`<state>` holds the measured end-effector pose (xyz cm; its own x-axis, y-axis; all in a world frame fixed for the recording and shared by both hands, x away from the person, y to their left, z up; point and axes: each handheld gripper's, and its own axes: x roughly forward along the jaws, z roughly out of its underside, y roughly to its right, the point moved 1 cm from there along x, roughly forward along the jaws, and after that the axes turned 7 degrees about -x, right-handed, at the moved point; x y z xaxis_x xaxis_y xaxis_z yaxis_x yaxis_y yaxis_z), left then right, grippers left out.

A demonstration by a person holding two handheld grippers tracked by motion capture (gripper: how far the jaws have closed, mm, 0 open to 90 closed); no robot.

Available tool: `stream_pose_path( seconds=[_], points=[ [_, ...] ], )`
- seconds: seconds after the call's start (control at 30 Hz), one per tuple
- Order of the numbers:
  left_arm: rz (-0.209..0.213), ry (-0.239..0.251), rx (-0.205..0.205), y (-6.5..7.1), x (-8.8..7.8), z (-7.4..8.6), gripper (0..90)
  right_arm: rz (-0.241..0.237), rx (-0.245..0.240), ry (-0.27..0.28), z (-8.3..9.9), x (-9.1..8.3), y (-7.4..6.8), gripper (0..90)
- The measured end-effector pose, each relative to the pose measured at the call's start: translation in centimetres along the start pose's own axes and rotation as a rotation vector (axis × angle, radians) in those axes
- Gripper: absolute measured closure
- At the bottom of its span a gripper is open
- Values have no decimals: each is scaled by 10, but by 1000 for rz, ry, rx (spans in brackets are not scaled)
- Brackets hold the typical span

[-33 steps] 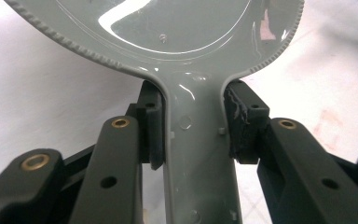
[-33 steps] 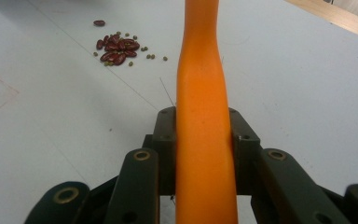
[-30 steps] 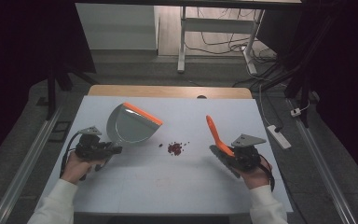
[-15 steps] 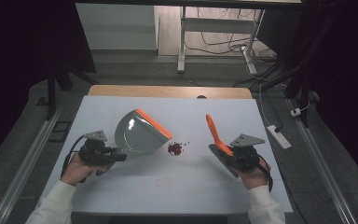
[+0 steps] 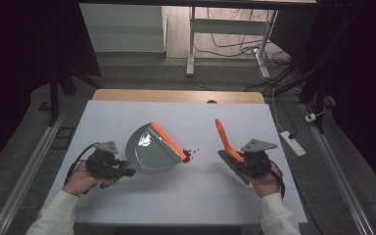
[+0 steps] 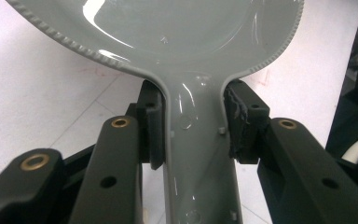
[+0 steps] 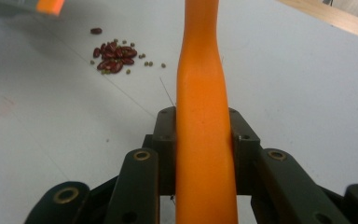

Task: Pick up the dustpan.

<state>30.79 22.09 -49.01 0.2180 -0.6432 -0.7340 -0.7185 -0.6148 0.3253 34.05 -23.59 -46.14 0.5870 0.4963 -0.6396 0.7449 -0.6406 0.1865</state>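
**Dustpan and Brush Positioned for Sweeping Spilled Beans**

The left tool is clamping the grey handle of the dustpan, with both jaws pressing against the handle's sides in the left gripper view. The pan is being held tilted so that its orange lip is meeting the desk and forming a ramp for debris. The right tool is gripping the orange brush handle, its jaws closed on either side of the shaft; the handle is rising away from the person, which is keeping the tool ready for a sweeping stroke.

The beans, a small cluster of dark red and smaller greenish pieces, are lying on the desk just beside the dustpan's lip, at its right end. They are sitting between the two tools, near the pan and well apart from the right tool. In the right gripper view the beans are appearing ahead and to the left of the handle.
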Motion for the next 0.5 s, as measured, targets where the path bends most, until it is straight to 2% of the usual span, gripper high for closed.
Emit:
stream_pose_path(
  seconds=[0.1,0.3,0.5],
  points=[
    [-13,-21,17,4,-1,0,618,0,-1,7,-3,3,1,701],
    [-2,-71,55,7,-1,4,618,-2,-23,12,-14,13,0,701],
    [-6,-99,55,2,-6,9,618,-26,-24,25,-27,27,5,701]
  ],
)
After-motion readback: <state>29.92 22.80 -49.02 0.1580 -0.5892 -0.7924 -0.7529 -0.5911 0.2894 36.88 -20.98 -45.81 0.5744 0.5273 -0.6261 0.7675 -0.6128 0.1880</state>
